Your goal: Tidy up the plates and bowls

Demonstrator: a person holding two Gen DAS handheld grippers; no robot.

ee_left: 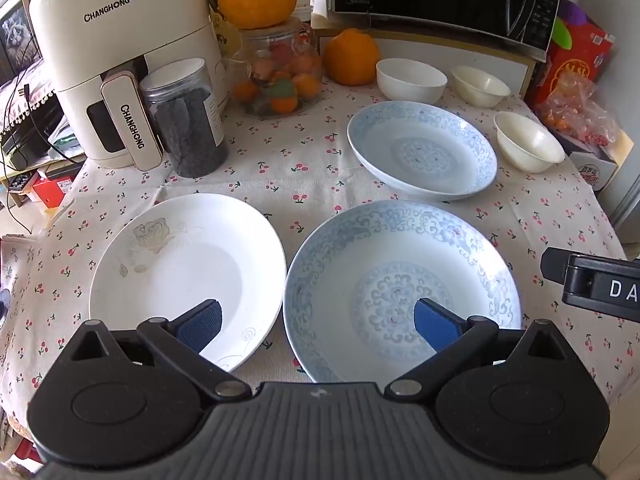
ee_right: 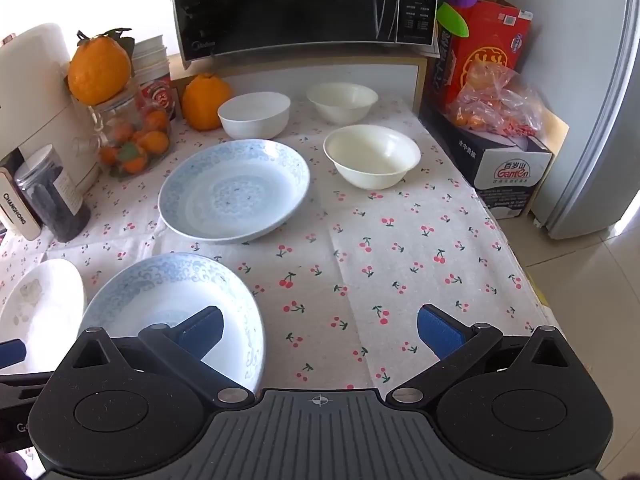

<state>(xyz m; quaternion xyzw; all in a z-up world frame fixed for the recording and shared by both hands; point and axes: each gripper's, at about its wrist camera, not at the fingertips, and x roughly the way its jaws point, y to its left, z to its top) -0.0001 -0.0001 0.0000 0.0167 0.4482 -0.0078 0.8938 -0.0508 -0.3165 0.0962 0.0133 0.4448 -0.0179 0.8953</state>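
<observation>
We see a table under a cherry-print tablecloth point(ee_right: 400, 248), backed by a black microwave point(ee_right: 296, 4) on a low shelf, with a pale tiled floor point(ee_right: 592, 304) and a grey refrigerator point(ee_right: 600, 128) at the right edge.

On the cloth lie three plates: a white plate point(ee_left: 188, 272) at near left, a large blue-patterned plate point(ee_left: 400, 288) just beside it, and a second blue-patterned plate point(ee_left: 422, 156) farther back. Three bowls stand behind: a white bowl point(ee_right: 255, 115), a cream bowl point(ee_right: 342, 102) near the shelf, and another cream bowl point(ee_right: 372, 156) beside the far blue plate.

Our left gripper point(ee_left: 318, 322) hangs wide open above the gap between the two near plates, holding nothing. Our right gripper point(ee_right: 320, 330) is likewise spread and empty, over bare cloth right of the large blue plate.

Only the left view shows the full Changhong air fryer point(ee_left: 120, 68) and the dark-filled jar point(ee_left: 186, 120) whole; only the right view shows the floor, the refrigerator and the Ganten box point(ee_right: 508, 176).
</observation>
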